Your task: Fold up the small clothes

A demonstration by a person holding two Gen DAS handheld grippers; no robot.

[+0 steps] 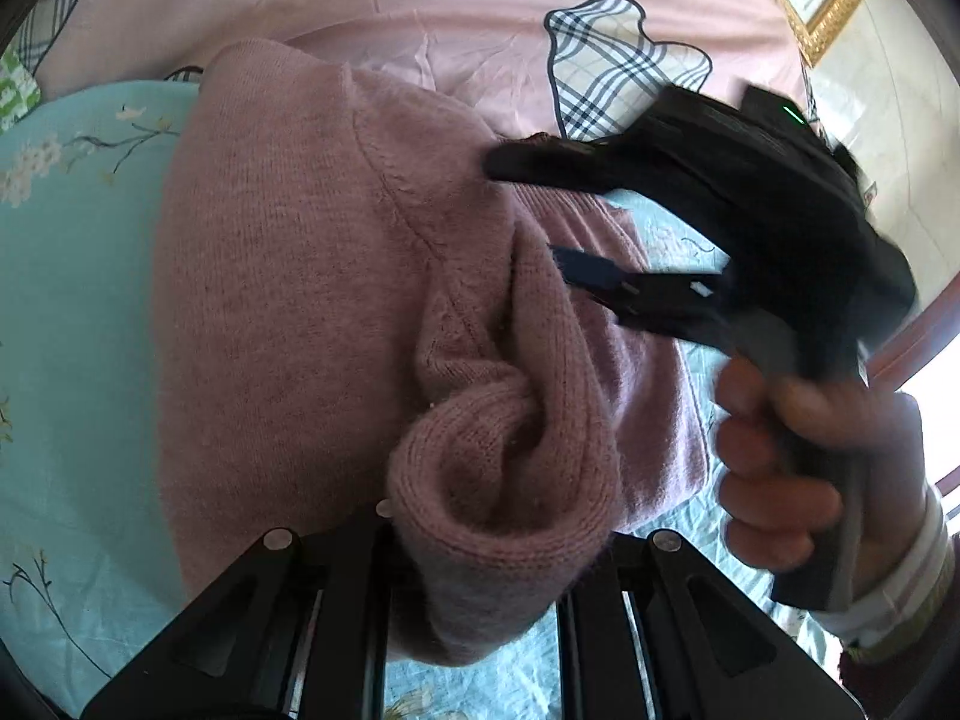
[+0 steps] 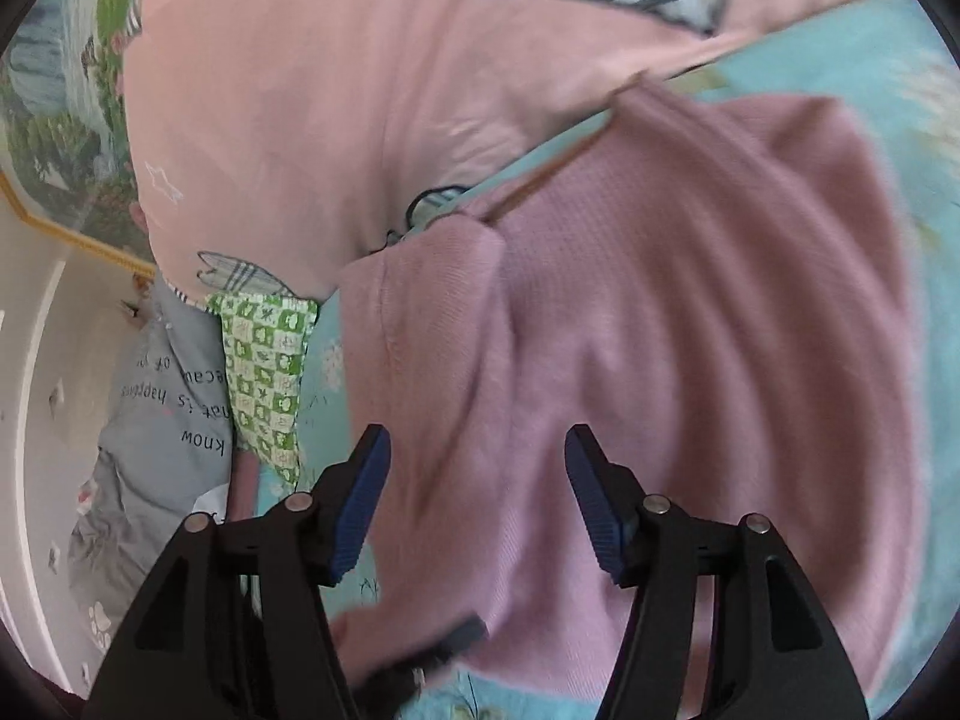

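Note:
A mauve knit sweater (image 1: 288,276) lies on a turquoise floral sheet (image 1: 66,312). My left gripper (image 1: 480,546) is shut on a bunched, rolled edge of the sweater (image 1: 510,480), lifted toward the camera. My right gripper (image 1: 540,210) shows in the left wrist view, held by a hand (image 1: 774,468), open above the sweater's right part, blurred. In the right wrist view the right gripper (image 2: 477,480) is open with blue pads (image 2: 360,510) over the sweater (image 2: 660,330), holding nothing.
A pink quilt with plaid patches (image 1: 606,66) lies behind the sweater. A green checked cloth (image 2: 264,372) and a grey printed cloth (image 2: 162,420) lie at the bed's edge. A gold picture frame (image 1: 840,6) hangs on the wall.

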